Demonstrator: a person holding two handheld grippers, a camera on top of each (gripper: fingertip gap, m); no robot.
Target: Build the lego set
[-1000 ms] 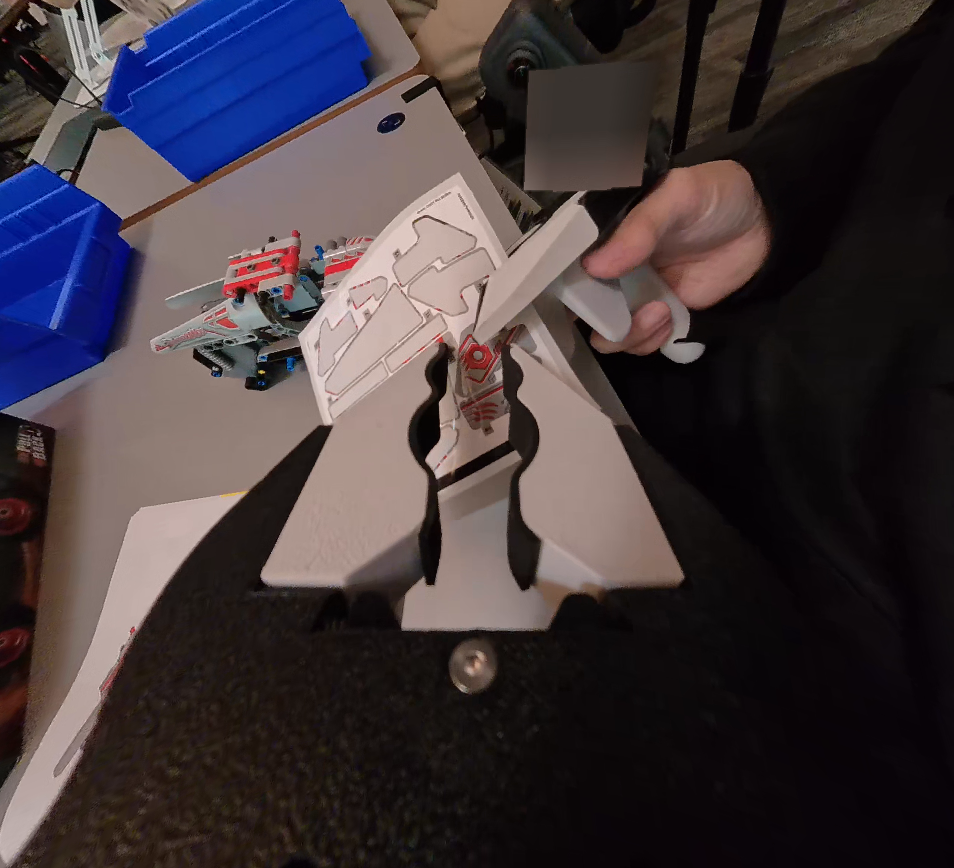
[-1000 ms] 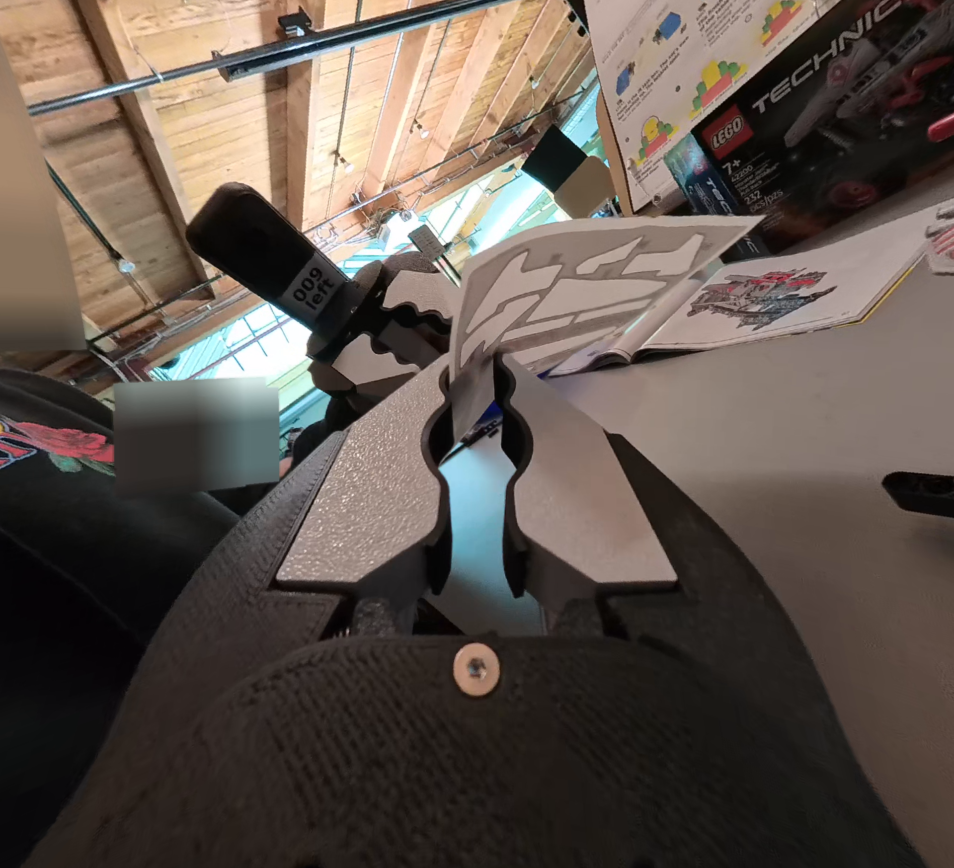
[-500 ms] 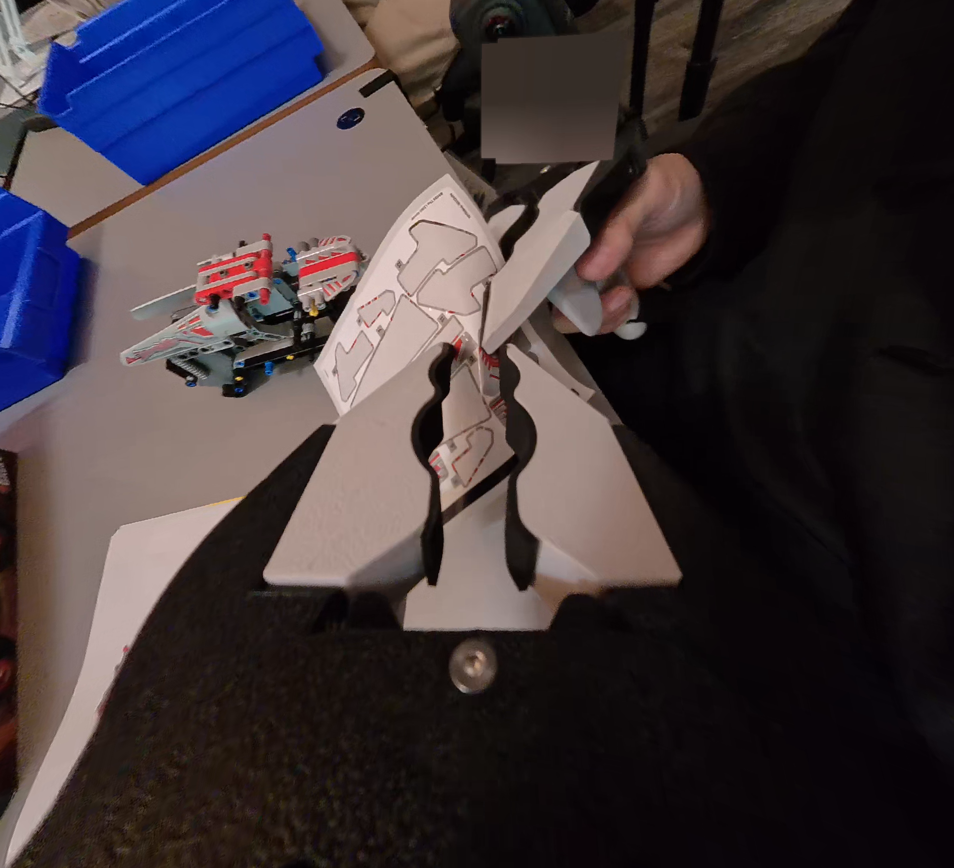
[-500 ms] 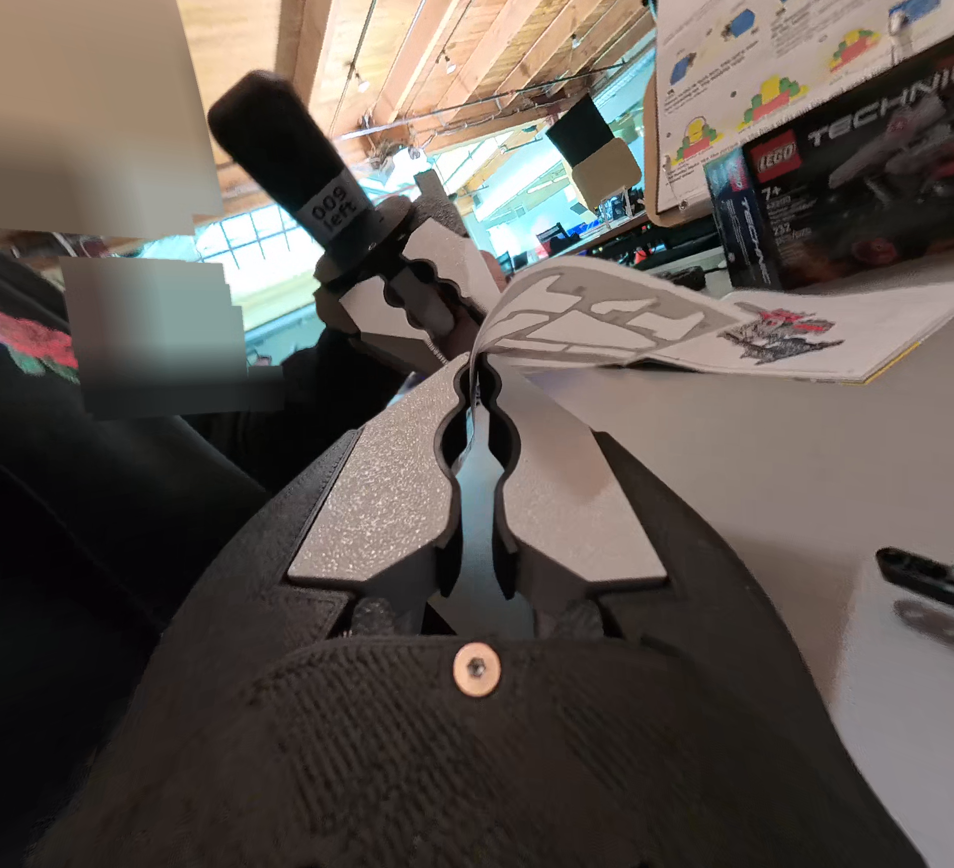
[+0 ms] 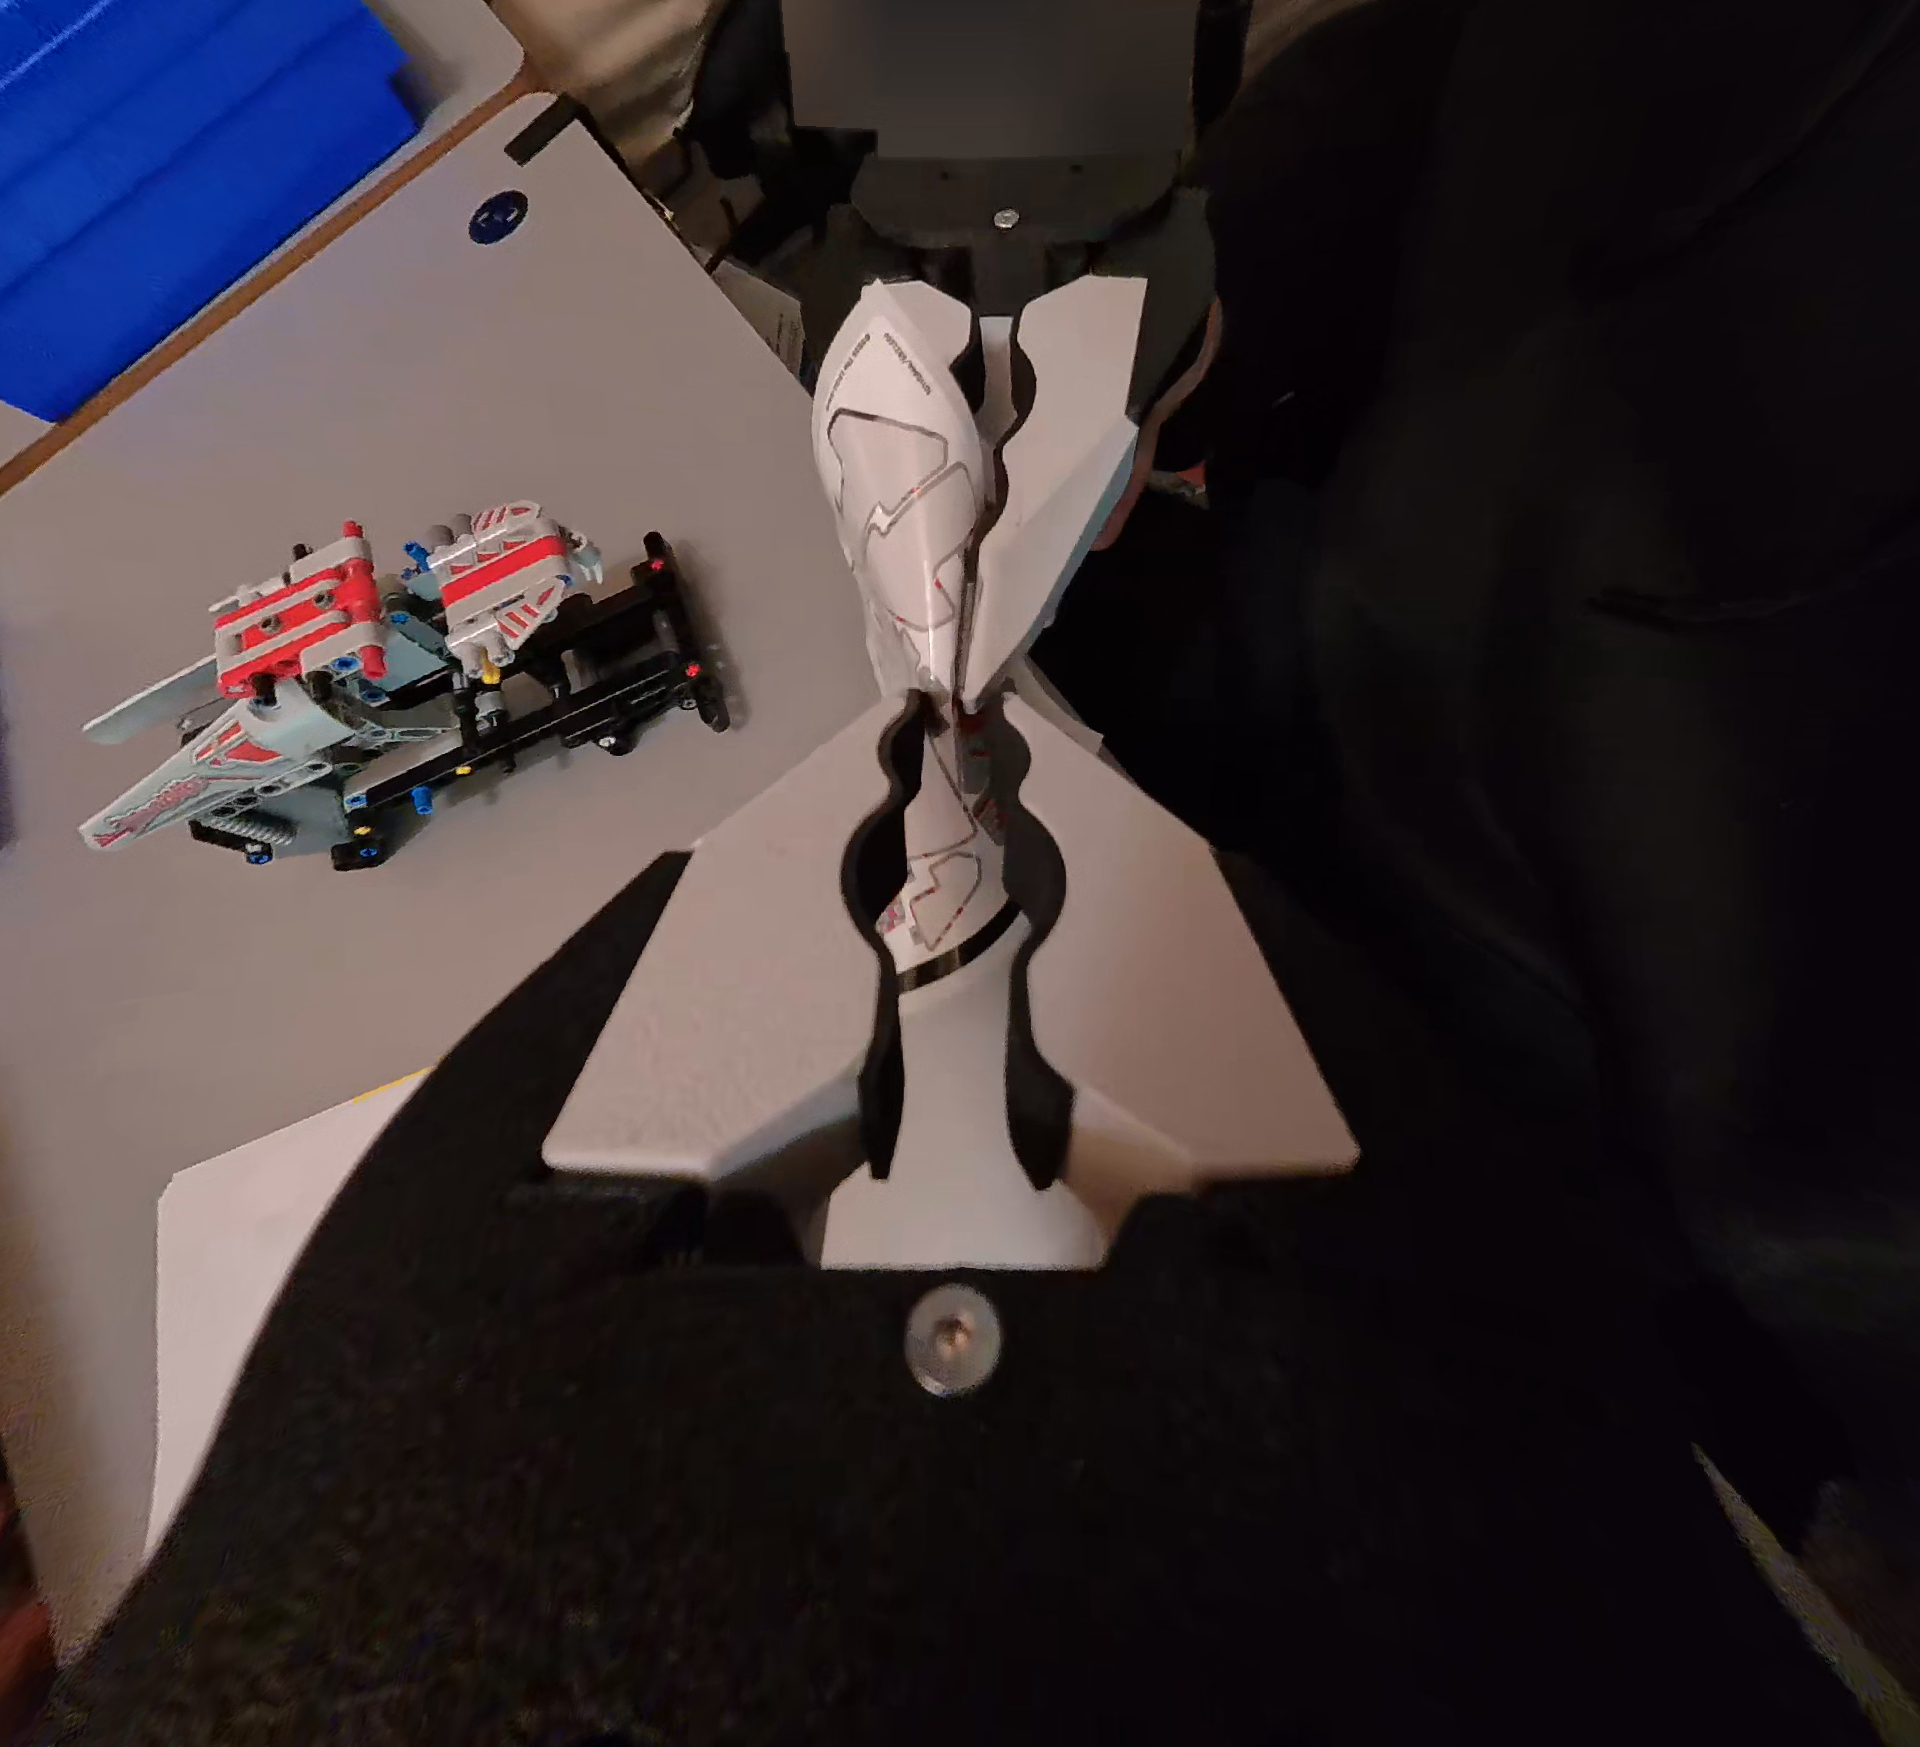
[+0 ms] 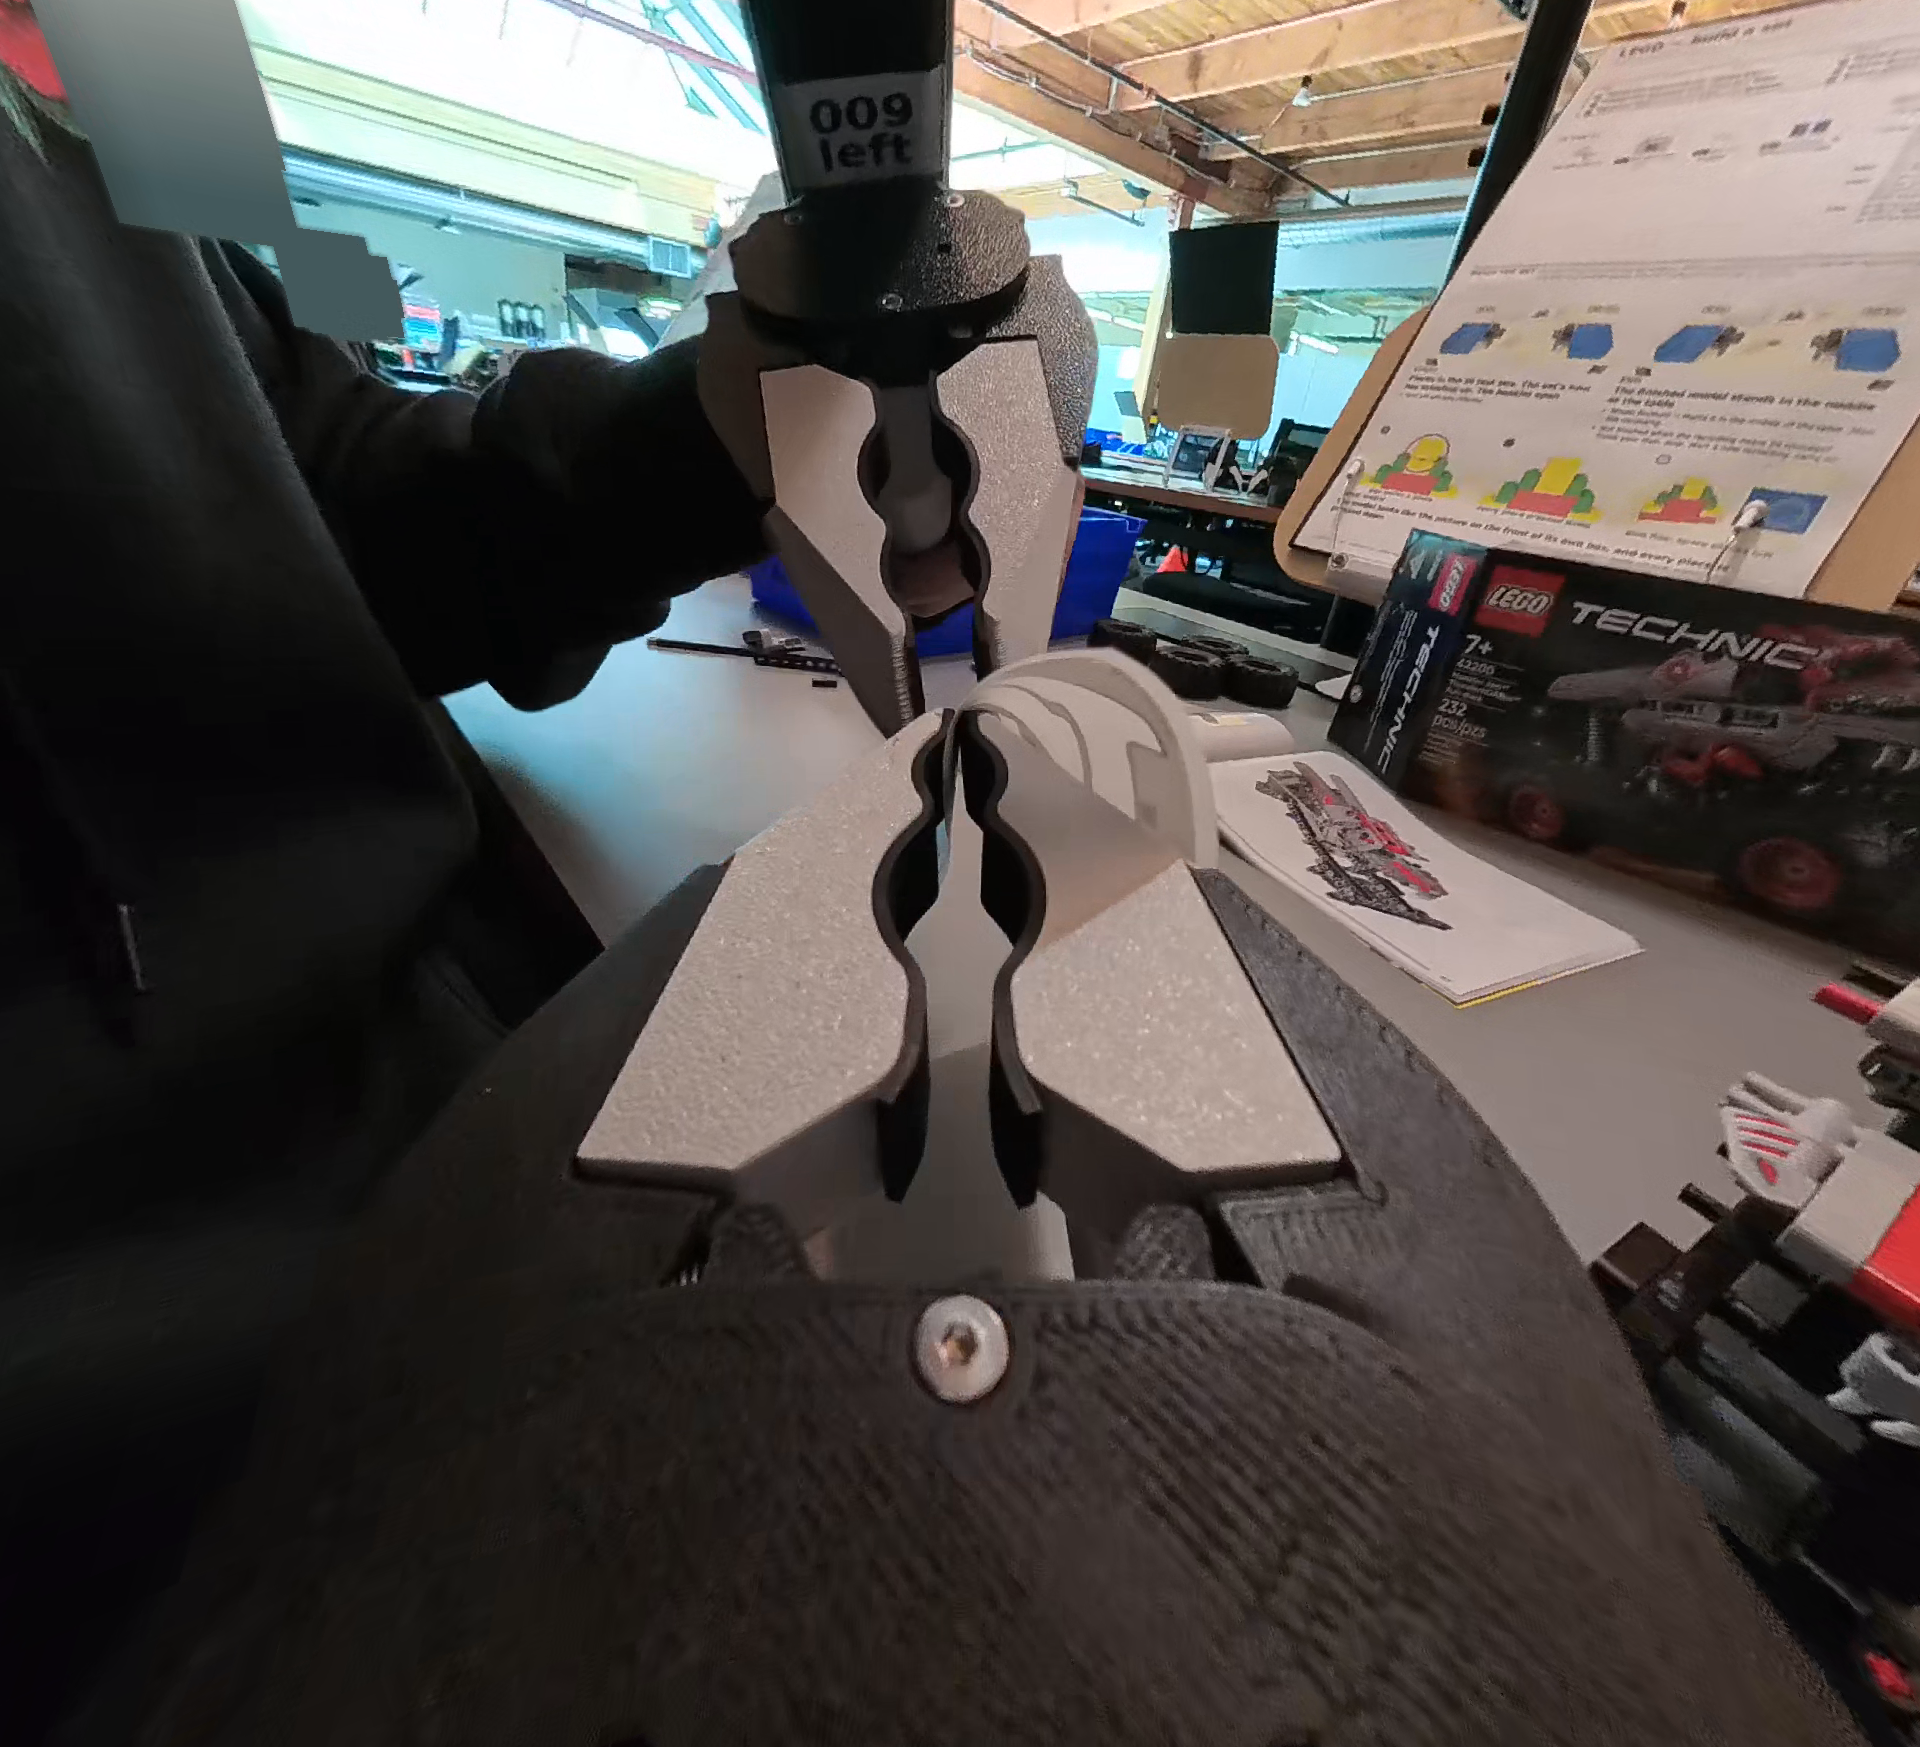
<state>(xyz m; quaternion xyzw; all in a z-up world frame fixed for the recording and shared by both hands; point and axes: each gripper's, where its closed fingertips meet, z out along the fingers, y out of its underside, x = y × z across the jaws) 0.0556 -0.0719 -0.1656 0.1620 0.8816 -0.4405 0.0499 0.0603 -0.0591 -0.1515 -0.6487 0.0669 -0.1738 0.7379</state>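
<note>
Right now I have the sticker sheet caught between both grippers, held up off the desk at its near edge. My left gripper shows its jaws pressed together on the lower part of the sheet, which runs up from the tips toward twelve o'clock and curls leftward as it goes. My right gripper comes down from twelve o'clock in the left wrist view, tip to tip with the left, its jaws closed on the sheet's right-hand edge. From the right wrist view the right gripper pinches the sheet's edge while the sheet bows away toward one o'clock, and the left gripper hangs just above. So the sheet's long axis lies along the line joining the two tips, and both grips are equally close. The half-built model sits on the desk at about nine o'clock from my left jaws, well apart. I judge the next move is to peel a sticker, which depends on keeping the sheet taut along that axis.
</note>
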